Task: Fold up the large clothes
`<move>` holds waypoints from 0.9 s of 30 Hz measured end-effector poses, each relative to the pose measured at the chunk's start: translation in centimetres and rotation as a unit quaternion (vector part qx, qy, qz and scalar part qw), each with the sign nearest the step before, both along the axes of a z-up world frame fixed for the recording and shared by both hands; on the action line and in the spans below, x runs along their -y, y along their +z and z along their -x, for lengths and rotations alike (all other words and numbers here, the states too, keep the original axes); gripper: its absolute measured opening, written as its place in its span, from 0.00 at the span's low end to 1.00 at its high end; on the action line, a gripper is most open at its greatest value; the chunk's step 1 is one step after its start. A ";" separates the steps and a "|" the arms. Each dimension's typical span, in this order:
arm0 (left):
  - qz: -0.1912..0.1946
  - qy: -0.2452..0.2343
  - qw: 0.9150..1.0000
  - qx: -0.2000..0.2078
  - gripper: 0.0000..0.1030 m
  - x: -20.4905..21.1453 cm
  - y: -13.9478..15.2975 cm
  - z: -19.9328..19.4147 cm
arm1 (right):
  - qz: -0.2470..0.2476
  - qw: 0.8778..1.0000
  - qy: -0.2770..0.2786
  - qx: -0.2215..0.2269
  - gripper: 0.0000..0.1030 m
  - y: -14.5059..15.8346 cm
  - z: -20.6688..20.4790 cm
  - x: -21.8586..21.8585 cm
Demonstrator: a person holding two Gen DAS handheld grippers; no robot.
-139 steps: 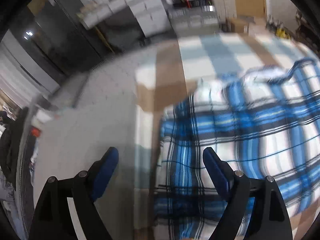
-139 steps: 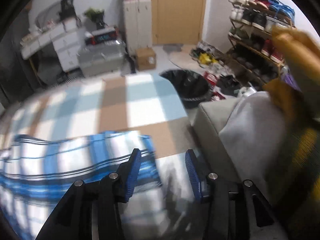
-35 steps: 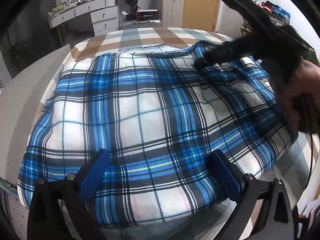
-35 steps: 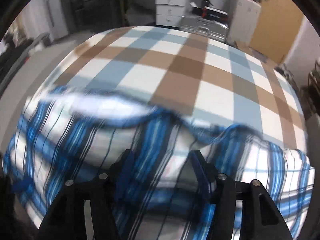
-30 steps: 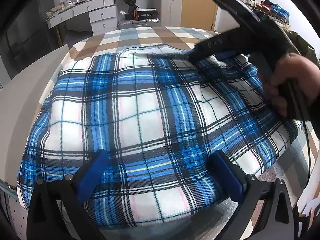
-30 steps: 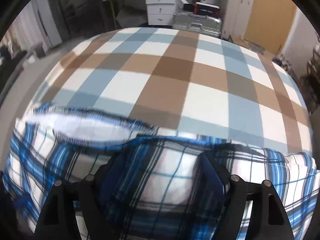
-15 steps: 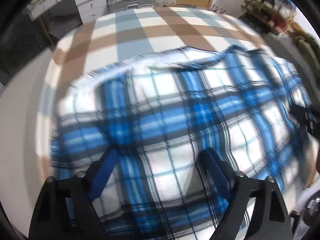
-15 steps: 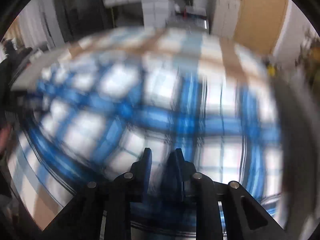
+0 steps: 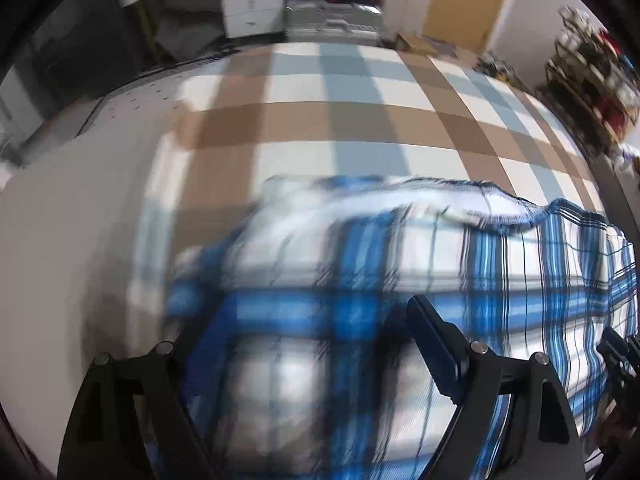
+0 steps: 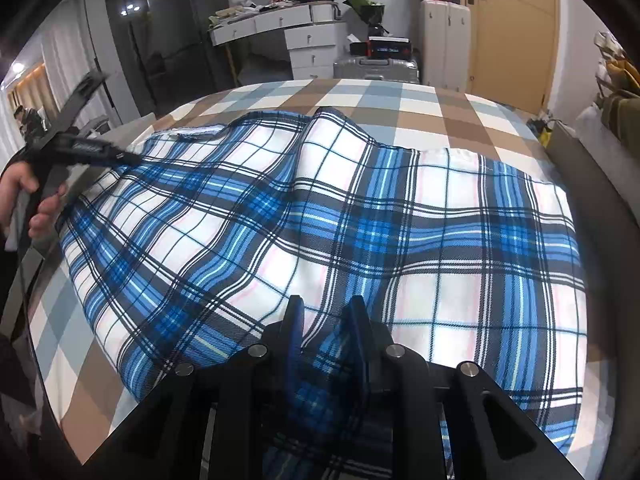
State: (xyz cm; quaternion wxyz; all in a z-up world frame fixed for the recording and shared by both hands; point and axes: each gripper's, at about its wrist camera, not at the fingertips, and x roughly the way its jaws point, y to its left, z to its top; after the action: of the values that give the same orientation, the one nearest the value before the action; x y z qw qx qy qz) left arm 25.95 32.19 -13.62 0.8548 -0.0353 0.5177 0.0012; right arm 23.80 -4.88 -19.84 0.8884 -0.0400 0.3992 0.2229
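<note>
**Plaid garment pinched at the near edge of the bed**

Blue, white and black plaid cloth (image 10: 360, 216) lay spread over a bed with a brown, pale blue and white checked cover (image 10: 384, 104). It filled most of the near half of the bed, and the checked cover showed bare beyond it toward the far edge and in a strip along the left edge.

At the near edge of the bed the right claw (image 10: 326, 320) was clamped on a bunched fold of the plaid cloth; its jaws had just closed on it, and the gathered cloth ran back between the two blue-padded fingers. From that pinch a raised ridge of cloth ran up toward the garment's far edge, where a peak stood near the middle of the bed.

The left claw (image 9: 312, 344) stood with its jaws wide apart, having narrowed slightly just before. Its view was badly blurred, yet plaid cloth showed under and between the fingers, with no sign that the pads pressed on it. In the right wrist view that tool (image 10: 86, 146) reached in from the left edge of the bed, held by a hand (image 10: 24, 196), its tip at the garment's left side near the far corner, where a white inner edge (image 10: 196, 130) showed.

A white drawer unit (image 10: 308, 50), a silver suitcase (image 10: 376, 68) and a wooden door (image 10: 516, 28) stood beyond the bed's far edge.
</note>
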 end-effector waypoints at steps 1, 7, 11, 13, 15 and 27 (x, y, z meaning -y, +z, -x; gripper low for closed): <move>0.005 0.011 1.000 0.010 0.82 -0.6 0.4 1.5 | 0.000 1.000 -0.002 0.001 0.22 0.3 0.5 0.1; 0.093 0.102 0.988 0.075 0.82 -4.8 2.5 13.6 | -0.103 0.994 -0.031 0.010 0.34 2.9 3.6 1.5; 0.181 0.116 0.975 0.054 0.82 -5.1 0.0 16.4 | -0.159 0.985 0.000 0.070 0.74 4.9 5.5 0.1; 0.215 0.110 0.970 0.033 0.82 -4.4 -1.1 16.3 | -0.165 0.982 0.016 0.095 0.77 5.2 6.1 -1.0; 0.249 0.099 0.964 0.006 0.82 -3.1 -1.9 16.0 | -0.162 0.982 0.026 0.096 0.77 5.1 5.9 -1.8; 0.262 0.204 0.942 0.042 0.83 -4.4 -2.5 12.8 | -0.240 0.966 0.019 0.091 0.85 3.7 5.3 -1.1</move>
State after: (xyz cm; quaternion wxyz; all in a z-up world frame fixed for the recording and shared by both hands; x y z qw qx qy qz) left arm 13.13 36.63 -16.13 0.8174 -0.3635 0.4452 0.0385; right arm 18.46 -3.78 -16.18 0.9001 0.1464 0.2511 0.3246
